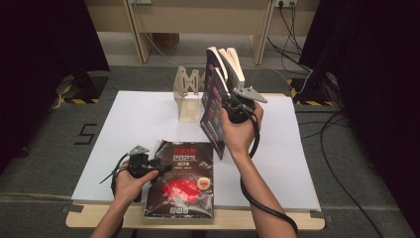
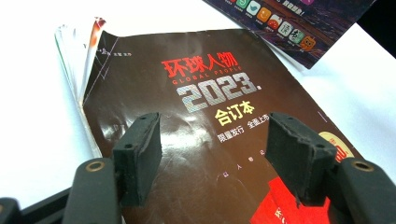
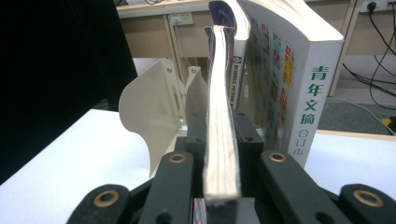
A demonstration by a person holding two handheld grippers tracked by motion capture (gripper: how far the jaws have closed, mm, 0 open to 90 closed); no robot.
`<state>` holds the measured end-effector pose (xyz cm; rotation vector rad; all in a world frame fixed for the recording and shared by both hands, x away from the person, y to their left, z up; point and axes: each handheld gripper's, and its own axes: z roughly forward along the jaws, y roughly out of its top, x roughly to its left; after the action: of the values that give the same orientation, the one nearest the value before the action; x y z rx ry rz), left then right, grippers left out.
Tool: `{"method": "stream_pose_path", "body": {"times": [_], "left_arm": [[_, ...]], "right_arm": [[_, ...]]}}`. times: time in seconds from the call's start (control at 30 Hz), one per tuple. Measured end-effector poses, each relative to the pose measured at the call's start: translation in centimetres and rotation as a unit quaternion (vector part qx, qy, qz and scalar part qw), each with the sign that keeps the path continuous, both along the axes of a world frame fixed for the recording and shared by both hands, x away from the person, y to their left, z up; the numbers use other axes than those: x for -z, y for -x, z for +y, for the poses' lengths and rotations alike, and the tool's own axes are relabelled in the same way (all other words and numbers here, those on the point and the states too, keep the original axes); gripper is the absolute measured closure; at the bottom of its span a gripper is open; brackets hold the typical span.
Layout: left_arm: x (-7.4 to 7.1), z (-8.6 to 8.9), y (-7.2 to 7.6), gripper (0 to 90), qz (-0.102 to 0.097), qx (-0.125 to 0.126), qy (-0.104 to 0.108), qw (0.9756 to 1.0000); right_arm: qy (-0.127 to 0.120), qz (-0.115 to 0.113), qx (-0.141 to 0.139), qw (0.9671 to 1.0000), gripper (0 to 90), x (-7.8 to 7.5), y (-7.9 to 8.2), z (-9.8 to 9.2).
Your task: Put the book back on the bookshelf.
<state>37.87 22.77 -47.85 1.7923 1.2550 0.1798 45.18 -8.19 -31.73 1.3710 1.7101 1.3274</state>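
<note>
R claw (image 3: 223,154) hides held magazine's (image 3: 222,116) cover.

The dark brown, red-titled paper magazine (image 2: 205,140) near the table's front edge had a glossy cover that caught the light, with creases along its spine side. The black tongs' pads (image 2: 140,154) looked like matt rubber, rough and chipped at the edges, on smooth plastic arms with brass-coloured rivets. The upright purple-covered paperback (image 3: 222,140) showed a matt, rough-cut paper edge. The cream bookend (image 3: 154,112) looked smooth and semi-matt. A matt white sheet (image 1: 133,124) covered the pale wooden table (image 1: 228,219).
</note>
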Motion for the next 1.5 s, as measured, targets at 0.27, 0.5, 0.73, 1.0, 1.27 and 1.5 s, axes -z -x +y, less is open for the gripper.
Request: {"method": "stream_pose_path", "body": {"times": [0.27, 0.5, 0.73, 1.0, 1.27, 1.5], "left_arm": [[0.0, 0.0, 0.0, 35.7, 0.001, 0.0, 0.001, 1.0], [0.0, 0.1, -0.1, 35.7, 0.0, -0.001, 0.0, 1.0], [-0.2, 0.1, -0.2, 35.7, -0.002, -0.001, 0.005, 1.0], [-0.2, 0.5, 0.0, 35.7, -0.002, -0.007, 0.006, 1.0], [-0.1, 0.8, 0.1, 35.7, -0.002, -0.013, 0.008, 0.9999], [-0.1, 0.9, 0.0, 35.5, -0.005, -0.014, 0.006, 0.9999]], "right_arm": [[0.001, 0.011, 0.0, 0.9999, 84.1, -0.3, -0.3, -0.3], [-0.006, -0.002, -0.001, 1.0, 84.5, -0.1, -0.1, -0.2], [-0.015, -0.008, -0.007, 0.9998, 84.6, -0.2, 0.0, 0.0], [-0.018, -0.018, -0.012, 0.9996, 84.7, -0.2, -0.2, 0.5], [-0.024, -0.029, -0.011, 0.9992, 84.7, -0.7, -0.3, 0.8], [-0.03, -0.034, -0.014, 0.9989, 84.7, -0.9, -0.6, 1.2]]}}
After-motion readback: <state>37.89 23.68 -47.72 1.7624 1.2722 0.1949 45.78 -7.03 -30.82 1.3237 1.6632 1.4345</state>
